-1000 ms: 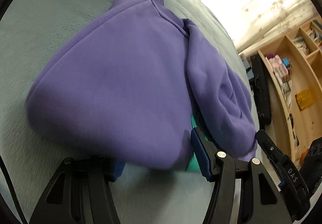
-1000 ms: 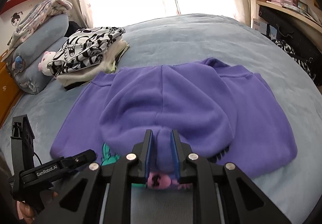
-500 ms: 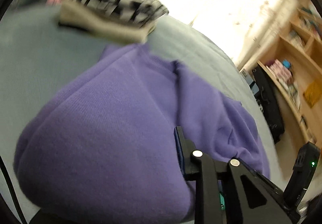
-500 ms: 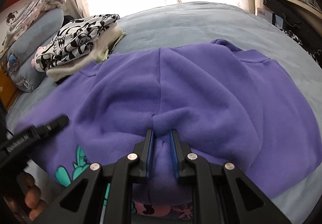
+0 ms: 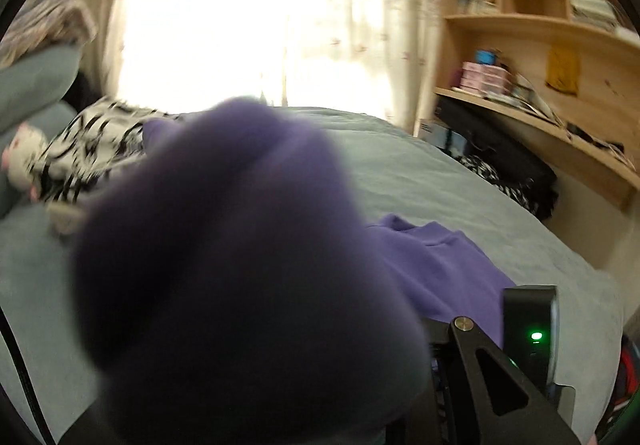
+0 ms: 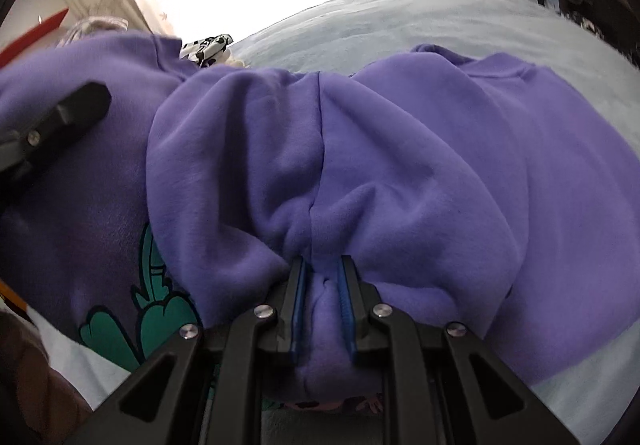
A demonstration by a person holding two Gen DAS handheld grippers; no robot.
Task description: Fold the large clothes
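Note:
A purple sweatshirt (image 6: 420, 149) with a teal print (image 6: 148, 309) lies on the grey-blue bed (image 6: 400, 25). My right gripper (image 6: 322, 277) is shut on a bunched fold at its near edge, fabric pinched between the blue pads. To the left, my left gripper (image 6: 76, 105) holds another part of the sweatshirt raised off the bed. In the left wrist view that lifted fabric (image 5: 240, 265) bulges, blurred, over the fingers and hides the jaws; only one black finger (image 5: 468, 337) shows. The rest of the sweatshirt (image 5: 440, 261) lies flat beyond it.
A stack of folded clothes topped by a black-and-white print (image 5: 92, 141) sits at the bed's far left beside pillows (image 5: 36, 85). Bright curtains (image 5: 352, 25) hang behind. A wooden bookshelf (image 5: 540, 25) and a black bag (image 5: 500, 153) stand on the right. A hand (image 6: 28, 365) shows lower left.
My left gripper shut on the sweatshirt's edge, rolled and rose with it, so the fabric now fills its view. My right gripper kept its grip and sank a little toward the garment.

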